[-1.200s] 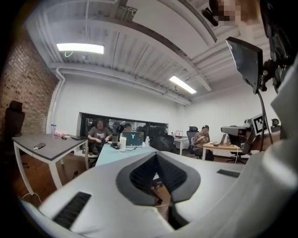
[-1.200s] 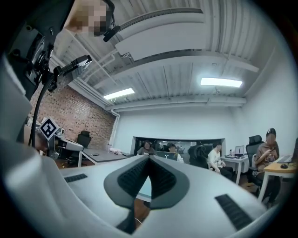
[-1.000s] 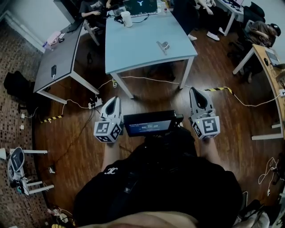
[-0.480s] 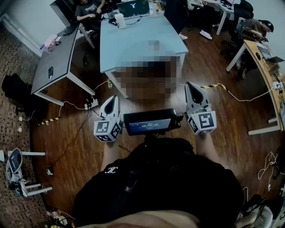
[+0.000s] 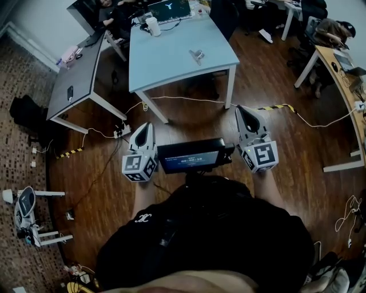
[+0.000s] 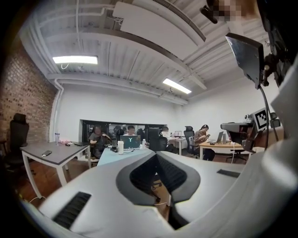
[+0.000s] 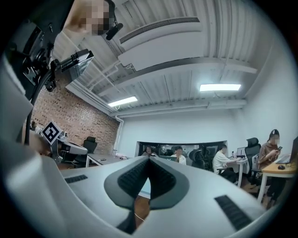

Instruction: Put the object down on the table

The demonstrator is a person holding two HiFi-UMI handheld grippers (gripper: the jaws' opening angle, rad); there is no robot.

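Pale-blue counter (image 5: 166,63) carries the small metal object (image 5: 197,54), well ahead of both grippers. Over the wood floor (image 5: 286,149), the left gripper (image 5: 146,127) and right gripper (image 5: 246,111) keep jaws closed, empty.

A grey table (image 5: 80,80) stands at the left on the wood floor (image 5: 189,123). A small dark flat thing (image 5: 70,91) lies on it, and pink things (image 5: 68,52) sit at its far end. A black bag (image 5: 27,111) lies near it, by the carpet (image 5: 17,63). Farther off, an open laptop (image 5: 170,10) glows, with a white cup (image 5: 152,26) just beside it. A white cable (image 5: 189,99) and a strip of yellow-black tape (image 5: 275,108) run across the floor. At the right, a person (image 5: 334,28) sits by a wooden table (image 5: 343,80). One wall is brick (image 7: 74,116), and the ceiling lights (image 6: 74,59) are lit.
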